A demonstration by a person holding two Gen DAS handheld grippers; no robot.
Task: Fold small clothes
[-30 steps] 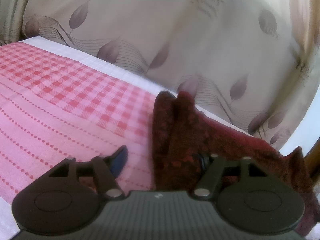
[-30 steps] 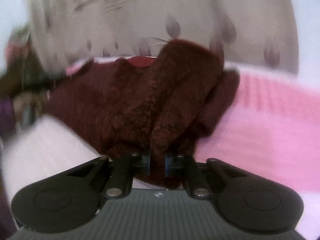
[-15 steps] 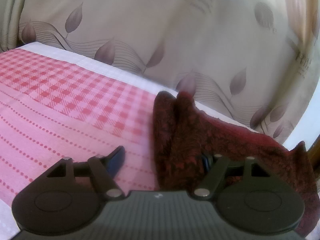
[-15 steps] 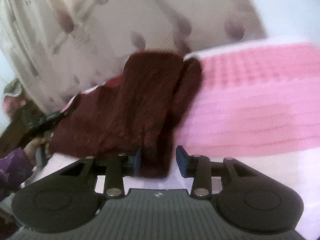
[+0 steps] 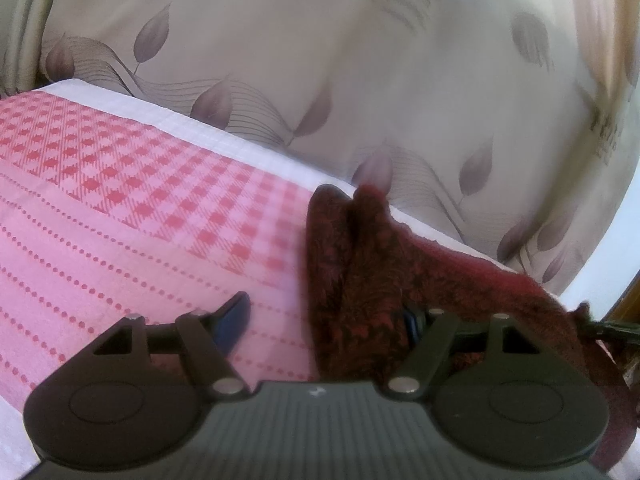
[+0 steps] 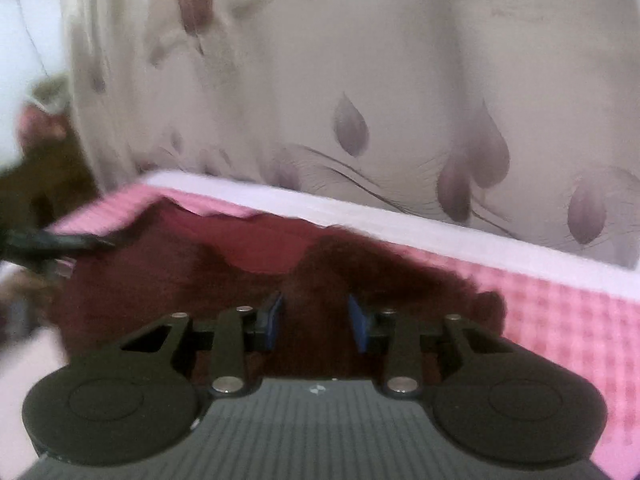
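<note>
The dark red fuzzy garment point(image 5: 360, 276) lies bunched on the pink checked cloth point(image 5: 132, 184), reaching almost to the cloth's white far border. Its right end runs out of the left wrist view, and the right wrist view is blurred. The left gripper point(image 5: 326, 322) has its jaws wide apart, the right-hand pad half buried in fabric. The right gripper point(image 6: 316, 320) also stands open, straddling a raised fold. A leaf-patterned curtain point(image 5: 360, 80) hangs just behind.

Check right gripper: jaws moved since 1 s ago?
Yes. The right gripper was shut on the dark red garment; now its jaws stand apart, blue pads off the fold.
</note>
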